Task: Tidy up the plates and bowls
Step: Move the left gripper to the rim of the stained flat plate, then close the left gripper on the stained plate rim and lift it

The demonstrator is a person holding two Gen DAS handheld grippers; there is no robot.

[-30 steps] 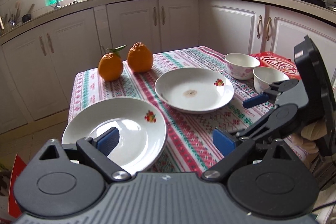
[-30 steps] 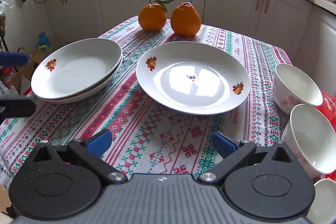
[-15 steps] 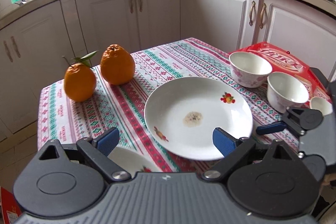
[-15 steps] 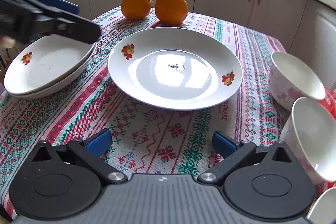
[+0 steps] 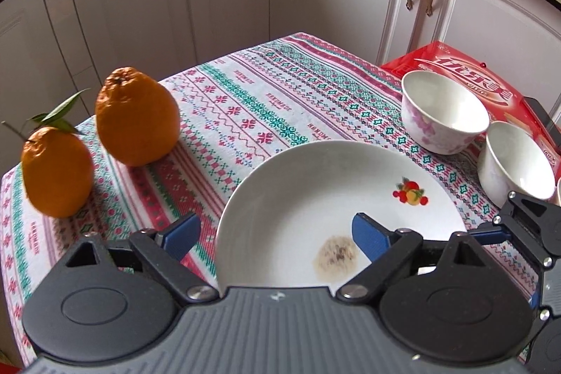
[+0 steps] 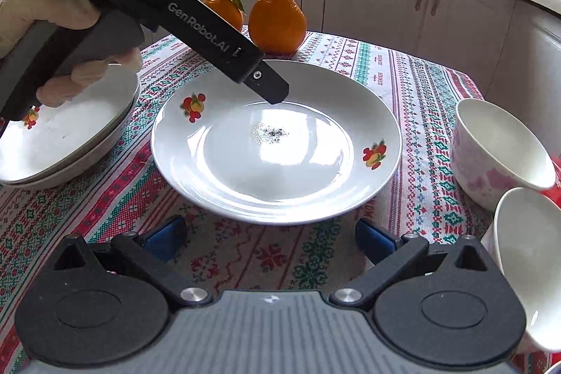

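Swinging away from the stacked plates (image 6: 66, 135) at the left of the right-wrist view, the left gripper (image 5: 273, 233) now hangs over the single plate (image 5: 315, 205). Its jaws are closing, one pad outside the plate's left edge and the other above its inside, nothing pinched yet. This looks like the reach to move that plate onto the stack. The right gripper (image 6: 270, 237) waits spread apart and empty, low in its frame. The plate holds a small brown smear (image 5: 336, 256); two bowls (image 5: 443, 111) at right are empty.
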